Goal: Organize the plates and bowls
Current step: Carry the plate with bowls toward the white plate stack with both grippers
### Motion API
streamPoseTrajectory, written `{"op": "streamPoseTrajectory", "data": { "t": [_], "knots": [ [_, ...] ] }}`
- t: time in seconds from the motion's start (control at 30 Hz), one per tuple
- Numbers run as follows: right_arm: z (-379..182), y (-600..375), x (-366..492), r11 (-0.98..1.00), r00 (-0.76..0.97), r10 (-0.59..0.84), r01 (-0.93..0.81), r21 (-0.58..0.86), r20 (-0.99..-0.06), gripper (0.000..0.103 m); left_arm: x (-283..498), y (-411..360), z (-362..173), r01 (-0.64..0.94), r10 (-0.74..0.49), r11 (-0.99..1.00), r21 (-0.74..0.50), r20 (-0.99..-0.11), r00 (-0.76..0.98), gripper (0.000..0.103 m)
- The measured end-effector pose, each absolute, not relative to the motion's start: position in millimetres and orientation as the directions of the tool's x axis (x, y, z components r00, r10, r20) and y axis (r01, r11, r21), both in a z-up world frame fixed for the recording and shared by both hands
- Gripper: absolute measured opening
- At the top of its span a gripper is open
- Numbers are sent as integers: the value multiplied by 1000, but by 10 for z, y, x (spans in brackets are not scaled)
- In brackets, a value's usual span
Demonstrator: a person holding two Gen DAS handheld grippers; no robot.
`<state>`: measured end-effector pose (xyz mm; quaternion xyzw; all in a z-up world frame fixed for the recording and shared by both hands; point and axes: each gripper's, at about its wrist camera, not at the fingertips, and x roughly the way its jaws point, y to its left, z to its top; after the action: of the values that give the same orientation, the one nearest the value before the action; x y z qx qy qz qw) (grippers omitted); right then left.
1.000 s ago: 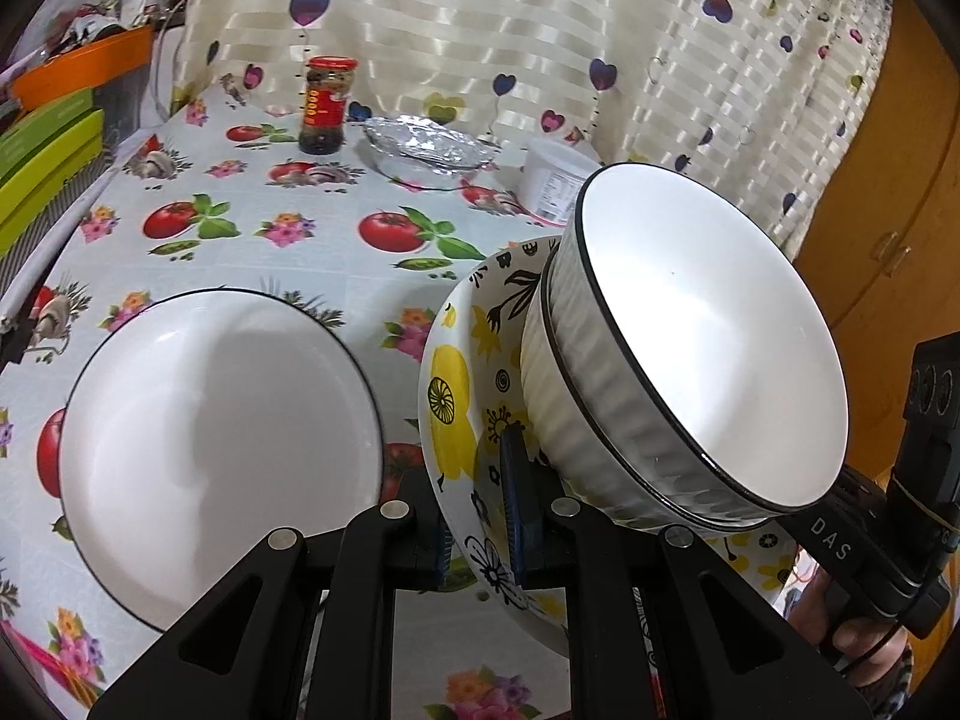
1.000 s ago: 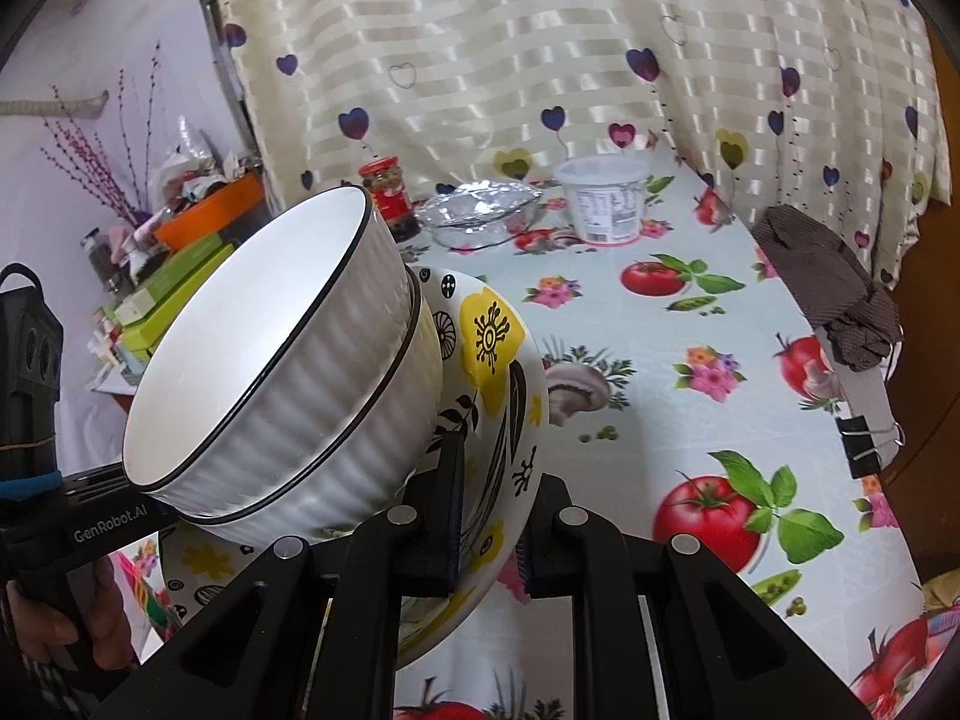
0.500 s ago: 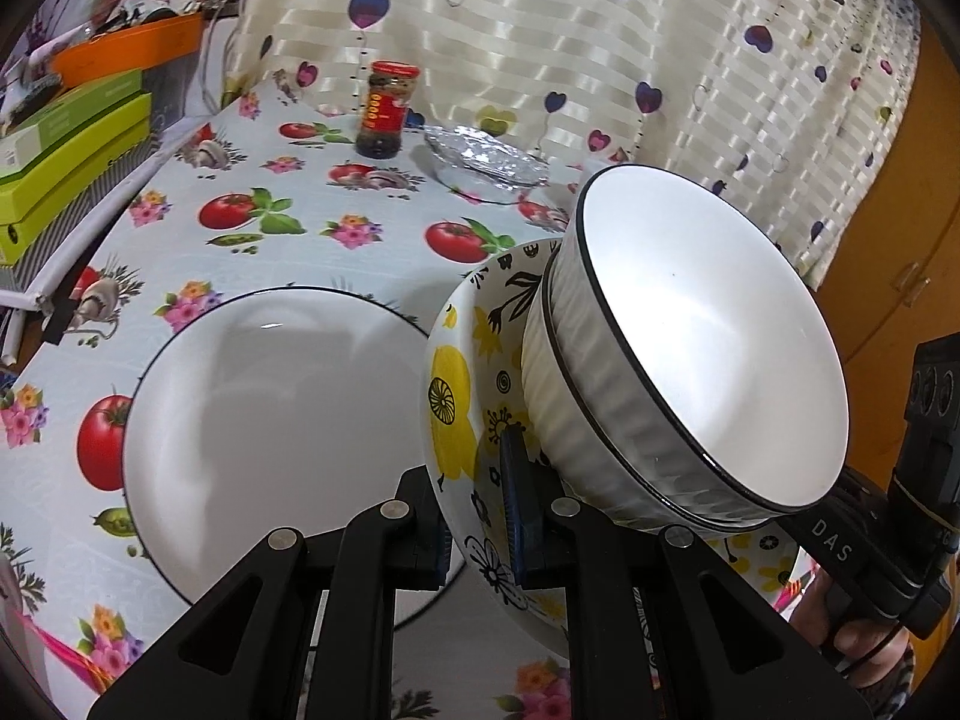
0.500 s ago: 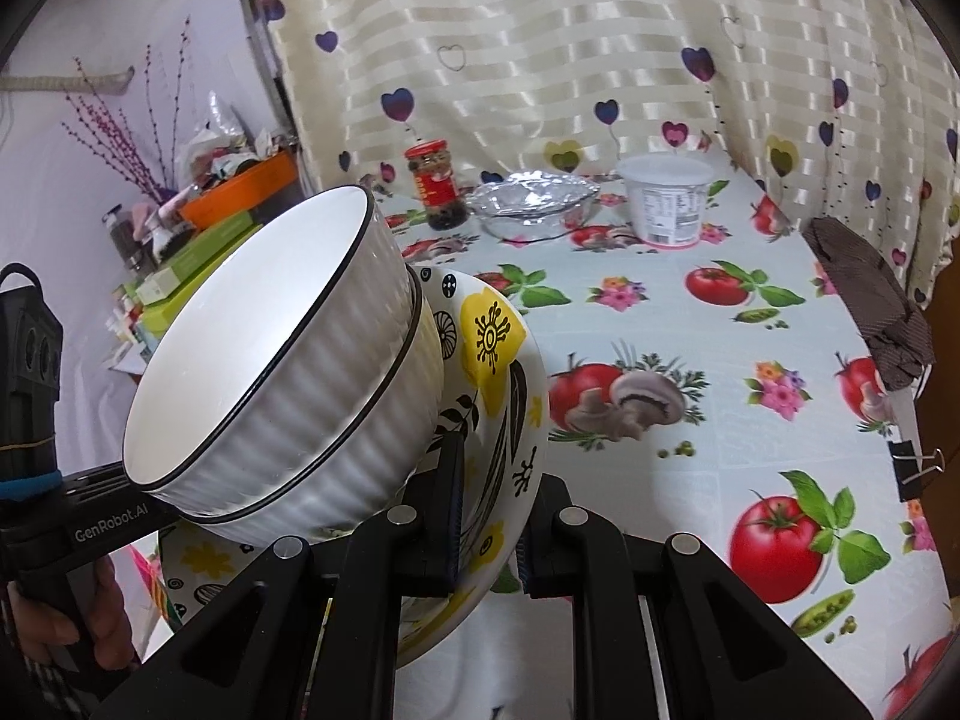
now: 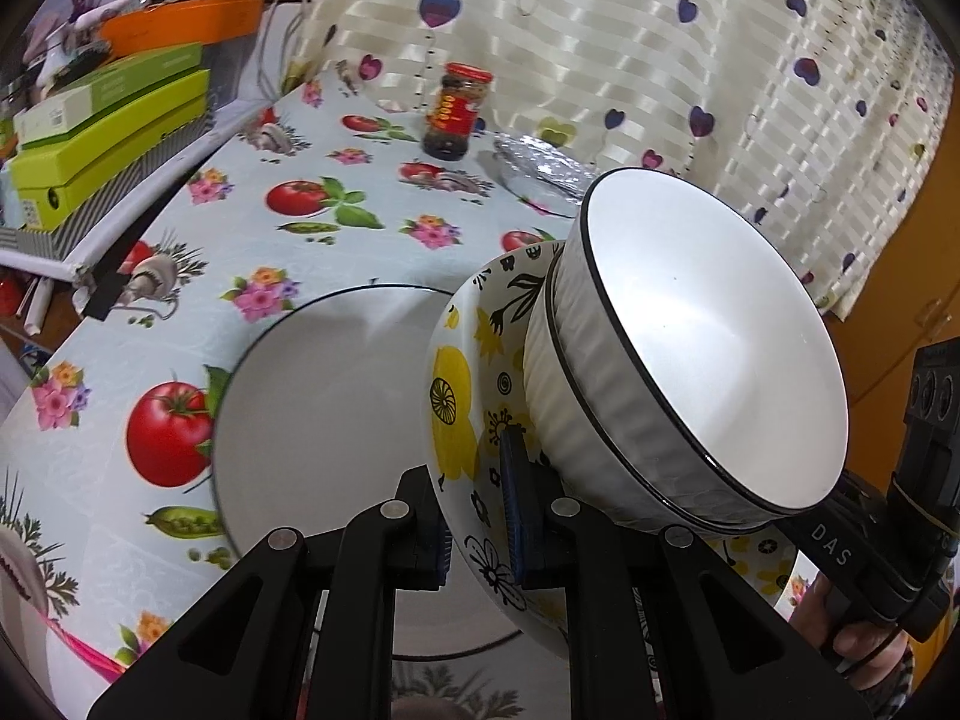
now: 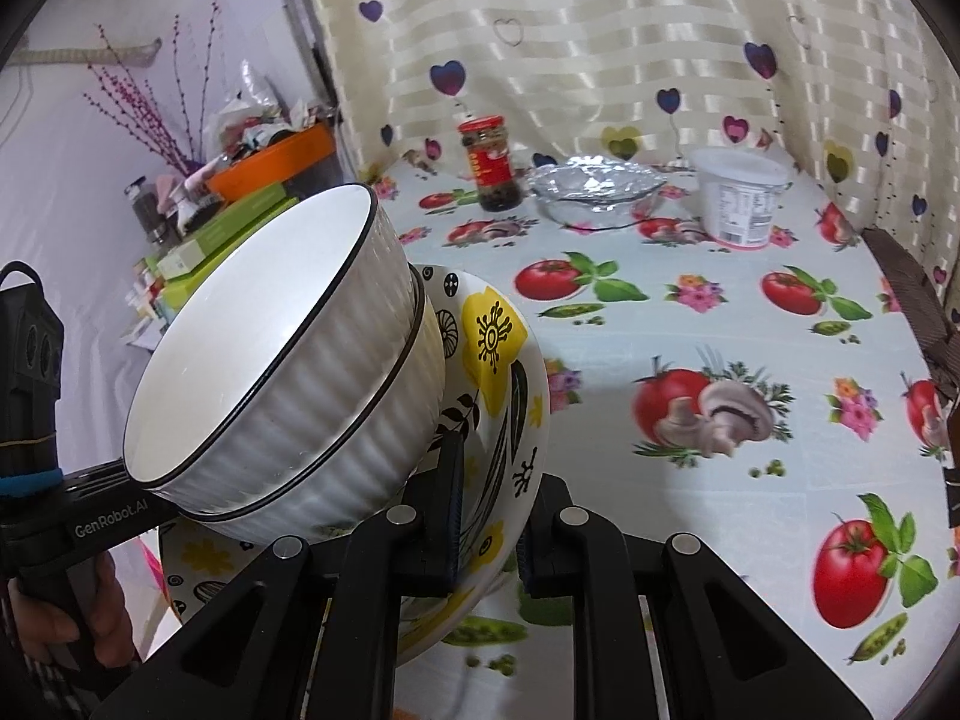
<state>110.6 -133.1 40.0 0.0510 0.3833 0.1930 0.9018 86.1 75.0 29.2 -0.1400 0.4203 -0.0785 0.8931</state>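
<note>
Above the fruit-print tablecloth (image 5: 336,240), both grippers (image 5: 477,516) (image 6: 489,516) pinch the bowl stack's (image 5: 708,348) floral rim.

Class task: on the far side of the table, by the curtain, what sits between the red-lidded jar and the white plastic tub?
A foil-covered dish sits between the jar and the tub. The right wrist view shows all three; the left wrist view hides the tub.

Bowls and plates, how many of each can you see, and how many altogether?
White ribbed bowls with black rims: 2, nested, upper, lower
Yellow-flowered patterned bowl holding them: 1
Foil-covered glass bowl at the back: 1
White black-rimmed plate on the table: 1
Total: 5
</note>
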Motion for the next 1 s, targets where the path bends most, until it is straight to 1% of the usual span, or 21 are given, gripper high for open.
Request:
{"op": "streamPoseTrajectory", "data": {
  "t": [1.0],
  "knots": [
    [194,-649,1326,883,562,444,-405,236,-698,14,859,1396,97,-79,-198,945,-318,-746,636,13]
  ]
}}
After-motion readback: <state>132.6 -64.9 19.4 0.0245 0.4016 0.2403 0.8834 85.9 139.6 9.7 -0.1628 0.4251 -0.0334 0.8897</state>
